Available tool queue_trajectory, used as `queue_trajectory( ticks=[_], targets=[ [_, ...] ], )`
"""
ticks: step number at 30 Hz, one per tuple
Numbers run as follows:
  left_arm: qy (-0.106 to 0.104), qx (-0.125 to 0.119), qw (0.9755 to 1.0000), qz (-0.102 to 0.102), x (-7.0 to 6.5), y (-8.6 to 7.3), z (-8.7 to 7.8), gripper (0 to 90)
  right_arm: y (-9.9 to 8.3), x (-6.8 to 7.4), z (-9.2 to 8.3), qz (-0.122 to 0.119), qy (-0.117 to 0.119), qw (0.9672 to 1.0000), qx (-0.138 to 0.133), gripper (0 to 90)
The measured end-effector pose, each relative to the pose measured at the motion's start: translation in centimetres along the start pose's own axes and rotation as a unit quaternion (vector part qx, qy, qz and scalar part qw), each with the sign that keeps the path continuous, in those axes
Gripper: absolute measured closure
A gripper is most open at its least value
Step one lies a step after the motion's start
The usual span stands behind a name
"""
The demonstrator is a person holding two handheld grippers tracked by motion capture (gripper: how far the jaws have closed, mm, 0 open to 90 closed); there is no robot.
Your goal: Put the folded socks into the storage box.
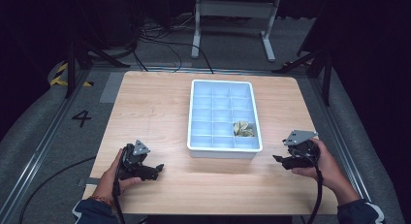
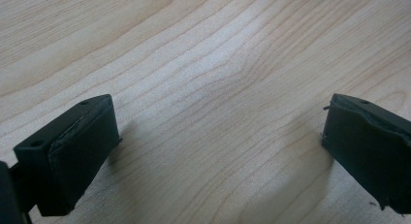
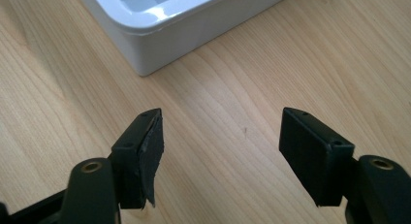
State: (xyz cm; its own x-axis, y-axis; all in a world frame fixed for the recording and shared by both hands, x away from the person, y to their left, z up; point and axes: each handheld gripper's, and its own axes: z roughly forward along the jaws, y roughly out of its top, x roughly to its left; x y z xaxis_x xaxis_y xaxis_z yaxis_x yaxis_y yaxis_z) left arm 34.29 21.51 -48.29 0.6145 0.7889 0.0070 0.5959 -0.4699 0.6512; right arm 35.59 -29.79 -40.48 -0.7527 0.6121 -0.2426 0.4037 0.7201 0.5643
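Table (image 1: pixel 160 107) of pale wood, white tray (image 1: pixel 194 112) centred, grey carpet (image 1: pixel 43 122) around

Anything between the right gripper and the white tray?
Nothing visible. The right gripper has open, empty jaws, with bare wooden table between it and the near corner of the white tray.

One pale blue compartment tray (image 1: pixel 196 118) sits on one wooden worktop (image 1: pixel 145 112), its grid running three compartments across and six deep, eighteen in all. One of them holds a single small heap of pale greenish pieces (image 1: pixel 242 129), too small to count apart. Two hand-held tongs, the left tongs (image 1: pixel 157 170) and the right tongs (image 1: pixel 277 159), each show two black jaws.
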Motion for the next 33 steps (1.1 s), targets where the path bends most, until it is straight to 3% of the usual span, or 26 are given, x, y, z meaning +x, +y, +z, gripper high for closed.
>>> queue_trajectory(
  ticks=[10,17,22,33],
  targets=[
    [0.0,0.0,1.0,-0.001,0.0,0.0,0.0,0.0,-2.6,0.7,0.3,0.011,-0.006,0.9999,-0.005,32.9],
    [0.0,0.0,1.0,-0.002,0.0,0.0,0.0,0.0,-4.7,0.9,0.2,0.021,-0.008,0.9993,-0.028,33.0],
    [0.0,0.0,1.0,-0.001,0.0,0.0,0.0,0.0,-6.3,0.8,-0.1,0.052,-0.011,0.9974,-0.049,33.2],
    [0.0,0.001,1.0,-0.001,0.0,0.0,0.0,0.0,-9.2,0.4,0.0,0.098,-0.018,0.993,-0.063,32.9]
  ],
)
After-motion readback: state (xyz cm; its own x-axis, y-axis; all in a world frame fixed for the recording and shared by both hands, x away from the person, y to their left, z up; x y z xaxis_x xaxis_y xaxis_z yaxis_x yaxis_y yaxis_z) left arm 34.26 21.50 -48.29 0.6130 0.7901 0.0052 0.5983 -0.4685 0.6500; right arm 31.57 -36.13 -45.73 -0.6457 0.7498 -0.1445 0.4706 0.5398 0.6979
